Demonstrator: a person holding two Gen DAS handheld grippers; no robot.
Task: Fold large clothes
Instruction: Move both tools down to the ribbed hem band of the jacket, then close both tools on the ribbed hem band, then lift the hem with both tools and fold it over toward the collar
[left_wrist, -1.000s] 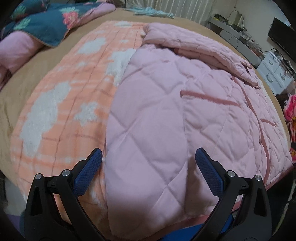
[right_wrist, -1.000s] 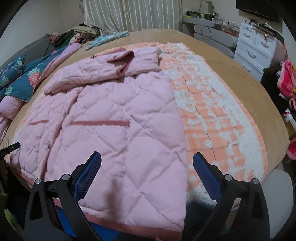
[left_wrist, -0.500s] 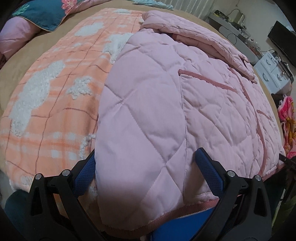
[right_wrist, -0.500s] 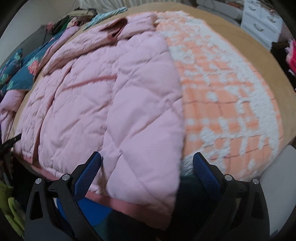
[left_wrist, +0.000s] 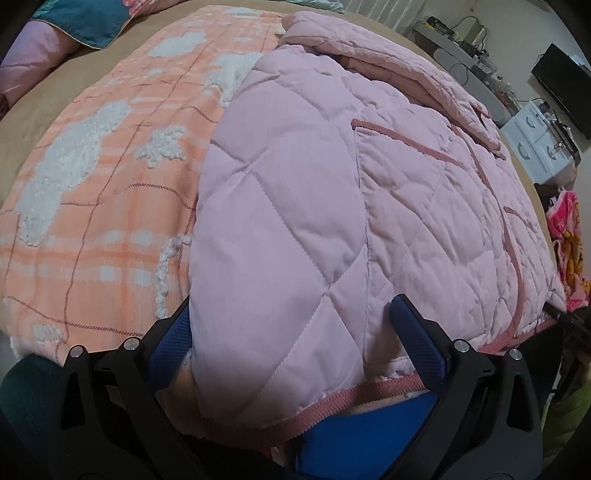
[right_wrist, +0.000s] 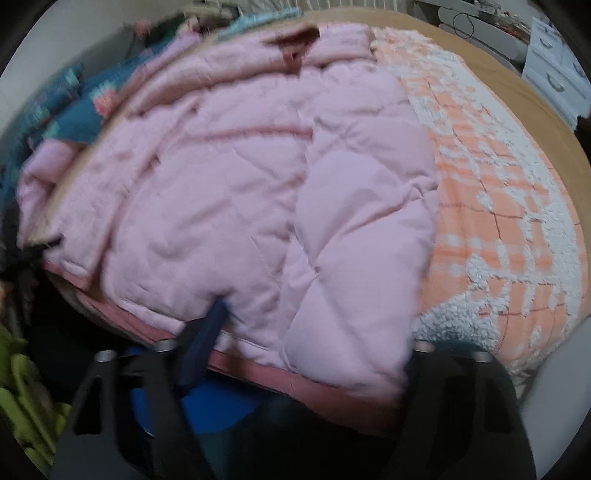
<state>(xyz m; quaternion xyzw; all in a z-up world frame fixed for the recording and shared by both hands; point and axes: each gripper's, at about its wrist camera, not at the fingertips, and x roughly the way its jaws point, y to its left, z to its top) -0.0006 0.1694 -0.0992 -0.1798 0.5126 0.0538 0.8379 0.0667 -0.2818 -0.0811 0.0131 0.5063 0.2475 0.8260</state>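
Observation:
A large pink quilted jacket lies spread flat on the bed, hem toward me, sleeves folded across its top. It also shows in the right wrist view, blurred. My left gripper is open, its blue pads either side of the jacket's left hem corner with the dark pink hem band between the jaws. My right gripper is open around the jacket's right hem corner; its left pad shows, the right one is hidden by the fabric.
An orange-and-white plaid blanket lies under the jacket on the tan bed. Teal floral bedding lies at the head. White drawers and a grey desk stand beside the bed. A pink printed cloth hangs at the right.
Both grippers have moved forward and down to the jacket's hem, so the hem corners now sit between the open jaws. The right view is blurred from motion.

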